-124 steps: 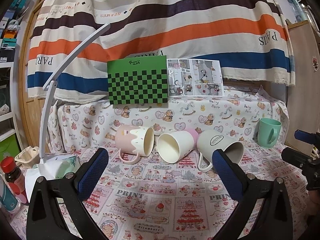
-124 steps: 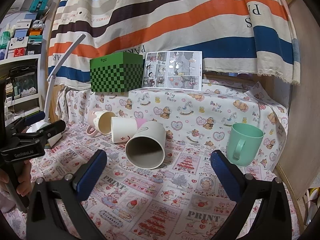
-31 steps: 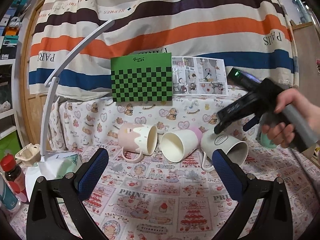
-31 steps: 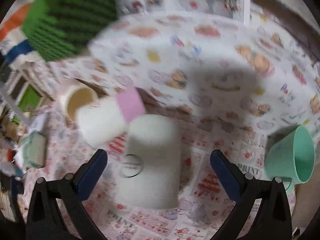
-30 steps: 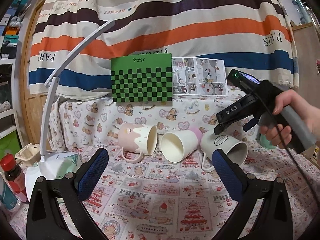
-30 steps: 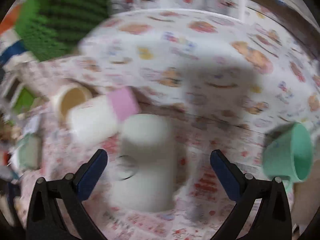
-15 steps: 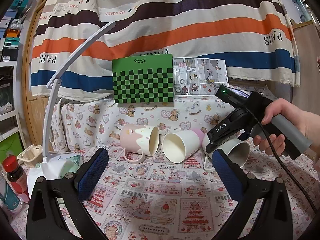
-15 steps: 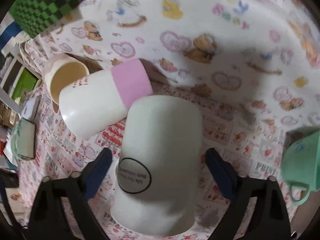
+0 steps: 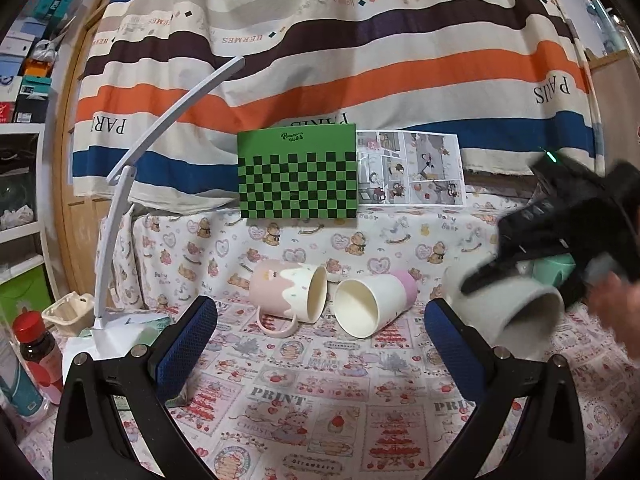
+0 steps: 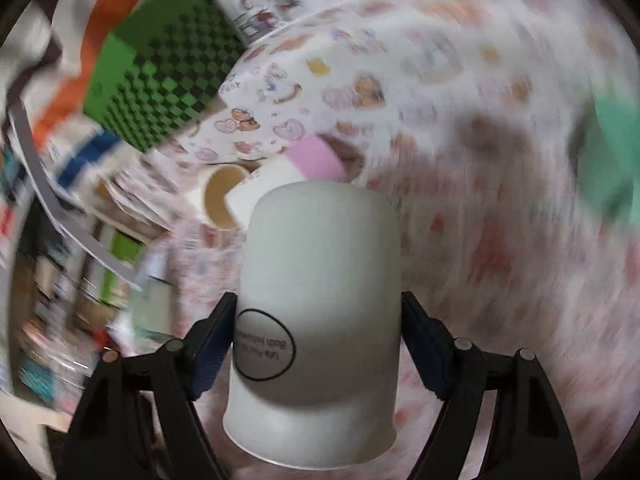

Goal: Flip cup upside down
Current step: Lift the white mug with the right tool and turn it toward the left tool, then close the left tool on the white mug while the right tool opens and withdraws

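Observation:
My right gripper (image 10: 318, 344) is shut on the grey-white mug (image 10: 320, 300), its blue pads against both sides of the body, the round logo facing the camera. In the left wrist view the same mug (image 9: 520, 312) hangs lifted and tilted at the right, mouth toward the camera, under the black right gripper (image 9: 500, 276). Still lying on their sides are the pink-and-cream mug (image 9: 288, 292) and the white cup with a pink base (image 9: 372, 304). My left gripper (image 9: 320, 344) is open and empty, low over the cloth in front of them.
A mint green mug (image 9: 554, 270) stands behind the right gripper. A green checkered box (image 9: 297, 178) and a comic sheet (image 9: 412, 174) lean on the back ledge. A white lamp (image 9: 120, 200), a red-capped bottle (image 9: 34, 344) and a small tray (image 9: 66, 312) sit at the left.
My right gripper has closed on the grey-white mug, lifted it off the cloth and swung it right and toward the camera. The right wrist view blurs from the turn. The left gripper stays still.

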Demonstrator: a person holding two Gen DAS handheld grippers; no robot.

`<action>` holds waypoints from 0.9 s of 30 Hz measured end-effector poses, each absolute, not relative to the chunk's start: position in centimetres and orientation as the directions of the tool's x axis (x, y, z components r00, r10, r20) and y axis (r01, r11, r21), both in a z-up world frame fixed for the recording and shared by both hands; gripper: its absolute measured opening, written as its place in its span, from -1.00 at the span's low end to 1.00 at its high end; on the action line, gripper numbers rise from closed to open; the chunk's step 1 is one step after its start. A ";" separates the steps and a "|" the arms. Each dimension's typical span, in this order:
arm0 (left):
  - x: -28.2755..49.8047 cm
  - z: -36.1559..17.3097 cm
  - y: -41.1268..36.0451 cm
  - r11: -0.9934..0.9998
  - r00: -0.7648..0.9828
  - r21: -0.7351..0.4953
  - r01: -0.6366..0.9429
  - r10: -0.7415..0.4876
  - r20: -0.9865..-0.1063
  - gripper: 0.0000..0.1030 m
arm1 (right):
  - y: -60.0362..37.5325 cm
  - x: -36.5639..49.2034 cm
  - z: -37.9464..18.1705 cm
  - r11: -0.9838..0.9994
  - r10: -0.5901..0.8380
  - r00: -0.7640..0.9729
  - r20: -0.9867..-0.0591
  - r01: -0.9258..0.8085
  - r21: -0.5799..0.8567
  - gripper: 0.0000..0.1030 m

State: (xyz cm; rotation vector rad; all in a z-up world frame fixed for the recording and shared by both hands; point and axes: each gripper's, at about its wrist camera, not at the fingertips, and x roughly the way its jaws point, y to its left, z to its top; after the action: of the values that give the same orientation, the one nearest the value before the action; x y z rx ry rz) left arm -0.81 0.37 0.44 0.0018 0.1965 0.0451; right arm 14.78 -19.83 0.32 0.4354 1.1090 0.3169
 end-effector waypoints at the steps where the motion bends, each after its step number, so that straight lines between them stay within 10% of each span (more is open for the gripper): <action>1: -0.9 0.5 0.4 0.999 0.980 0.008 -0.045 0.045 -0.194 0.99 | -20.3 14.0 -0.7 0.843 0.485 0.398 -0.778 0.022 0.537 0.51; 18: -0.7 0.4 0.4 0.999 0.975 0.006 -0.050 0.050 -0.216 0.99 | -18.4 10.0 -5.2 0.815 0.520 0.431 -0.737 0.008 0.579 0.52; 27: -0.8 0.4 0.4 0.999 0.977 0.010 -0.048 0.049 -0.207 0.99 | -20.0 7.7 -1.3 0.814 0.557 0.521 -0.647 -0.188 0.550 0.87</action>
State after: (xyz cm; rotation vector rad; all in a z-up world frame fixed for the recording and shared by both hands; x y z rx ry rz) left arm -0.75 0.40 0.44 0.0048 0.2090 0.0488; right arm 7.69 -20.00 -1.30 0.4453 0.9222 0.4639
